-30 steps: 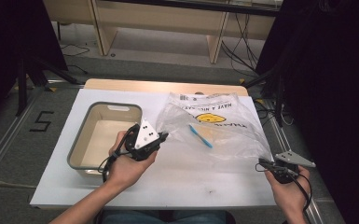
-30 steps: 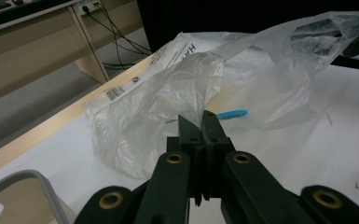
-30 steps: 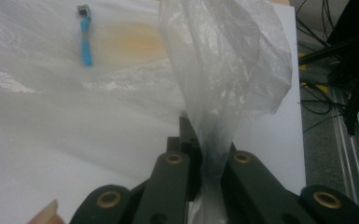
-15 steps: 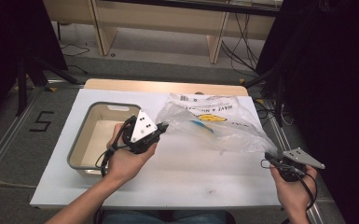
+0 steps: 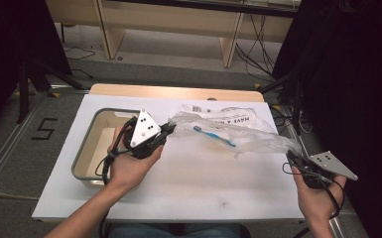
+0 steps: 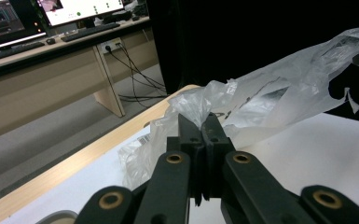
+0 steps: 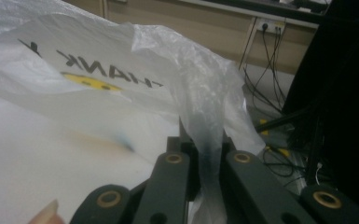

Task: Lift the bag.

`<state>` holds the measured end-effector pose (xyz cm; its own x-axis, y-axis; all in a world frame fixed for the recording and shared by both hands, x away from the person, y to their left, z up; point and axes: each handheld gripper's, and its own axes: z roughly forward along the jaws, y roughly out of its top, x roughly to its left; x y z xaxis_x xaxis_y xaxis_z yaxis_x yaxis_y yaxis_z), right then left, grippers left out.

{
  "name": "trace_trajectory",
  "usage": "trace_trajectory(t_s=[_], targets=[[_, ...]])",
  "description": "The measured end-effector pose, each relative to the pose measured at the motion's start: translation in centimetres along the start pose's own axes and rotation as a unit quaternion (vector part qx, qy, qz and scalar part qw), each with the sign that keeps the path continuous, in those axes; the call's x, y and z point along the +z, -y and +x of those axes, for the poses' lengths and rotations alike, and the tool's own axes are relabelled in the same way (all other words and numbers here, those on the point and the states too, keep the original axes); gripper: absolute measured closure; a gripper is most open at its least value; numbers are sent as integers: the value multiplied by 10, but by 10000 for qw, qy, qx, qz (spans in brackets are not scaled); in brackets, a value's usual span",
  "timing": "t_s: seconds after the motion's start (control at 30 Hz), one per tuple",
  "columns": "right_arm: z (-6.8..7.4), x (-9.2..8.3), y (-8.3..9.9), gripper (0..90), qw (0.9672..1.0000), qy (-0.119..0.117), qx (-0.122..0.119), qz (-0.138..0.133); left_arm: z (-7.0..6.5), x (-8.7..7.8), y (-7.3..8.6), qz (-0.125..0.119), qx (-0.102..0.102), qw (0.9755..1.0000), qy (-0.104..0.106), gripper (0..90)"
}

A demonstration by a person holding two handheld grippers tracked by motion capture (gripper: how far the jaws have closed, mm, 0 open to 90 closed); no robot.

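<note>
A clear plastic bag (image 5: pixel 228 130) with black print and a yellow mark is stretched above the white table (image 5: pixel 188 183) between my two grippers. My left gripper (image 5: pixel 170 130) is shut on the bag's left edge (image 6: pixel 186 109), next to the tub. Off the table's right edge, my right gripper (image 5: pixel 288 155) is shut on a twisted strip of the bag (image 7: pixel 207 126). A blue toothbrush (image 5: pixel 215 136) lies inside the bag, seen through the film. In the right gripper view the bag's print (image 7: pixel 107 79) and yellow mark show close up.
A grey-rimmed beige tub (image 5: pixel 85 151) stands at the table's left, under my left hand. A wooden desk (image 5: pixel 178 22) with hanging cables stands beyond the table. Dark curtains close off both sides, and a floor mark "5" (image 5: pixel 44 129) lies at left.
Both hands have risen with the bag, lifting and stretching it off the table; the right hand has also moved slightly outward to the right.
</note>
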<state>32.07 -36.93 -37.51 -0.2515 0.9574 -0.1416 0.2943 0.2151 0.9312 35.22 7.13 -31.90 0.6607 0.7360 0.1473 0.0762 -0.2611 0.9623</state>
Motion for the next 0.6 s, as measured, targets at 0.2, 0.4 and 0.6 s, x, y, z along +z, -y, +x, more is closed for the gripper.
trace_trajectory(t_s=[0.2,0.4,0.6], targets=[[0,1,-7,900,9999,45,-12,-145,0,-4,-8,-171,6,9999,-24,892],[-1,2,-7,900,9999,41,16,-164,0,-3,-8,-257,-25,9997,-21,892],[0,3,-6,899,9999,29,5,-146,0,-2,-8,-442,-4,9990,9,892]])
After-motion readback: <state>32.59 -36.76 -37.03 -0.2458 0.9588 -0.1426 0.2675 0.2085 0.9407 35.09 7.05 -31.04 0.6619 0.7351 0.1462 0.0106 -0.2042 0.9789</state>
